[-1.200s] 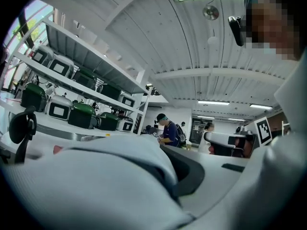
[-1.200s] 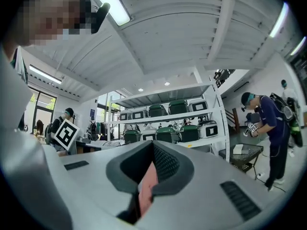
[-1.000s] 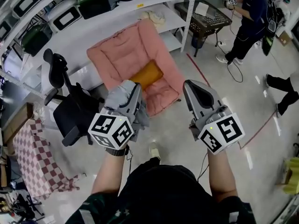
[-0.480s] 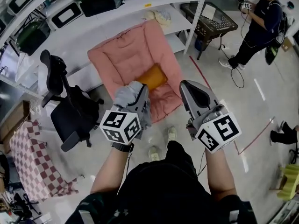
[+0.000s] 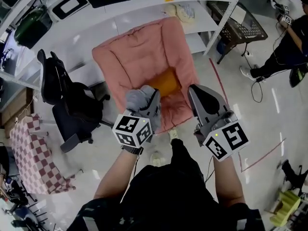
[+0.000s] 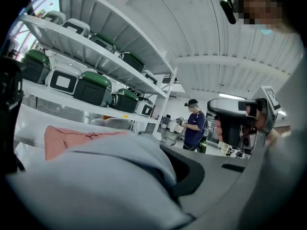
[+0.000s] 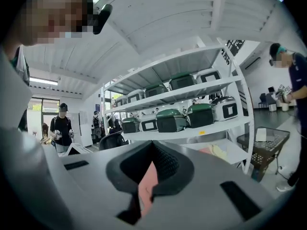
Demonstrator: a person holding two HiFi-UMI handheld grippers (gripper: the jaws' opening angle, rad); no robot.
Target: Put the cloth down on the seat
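Note:
A grey cloth (image 5: 139, 100) is bunched in my left gripper (image 5: 154, 96), whose jaws are shut on it. In the head view it hangs over the front edge of the pink padded seat (image 5: 139, 61), beside the orange cushion (image 5: 166, 81) lying on that seat. The cloth (image 6: 96, 186) fills the lower left of the left gripper view, with the pink seat (image 6: 72, 138) behind it. My right gripper (image 5: 200, 92) is held alongside, shut and empty. A sliver of the pink seat (image 7: 146, 188) shows through the thin slit between its jaws.
A black office chair (image 5: 67, 105) stands left of the seat, with a checkered cloth (image 5: 33, 158) further left. White shelving (image 5: 96, 25) carrying green-lidded cookers (image 7: 172, 119) runs behind the seat. A wire cart (image 5: 240, 25) and a person (image 5: 288, 47) are at the right.
The person has stepped toward the seat. Both grippers have come nearer to it, and the cloth now hangs over its front edge. The jaws have not changed.

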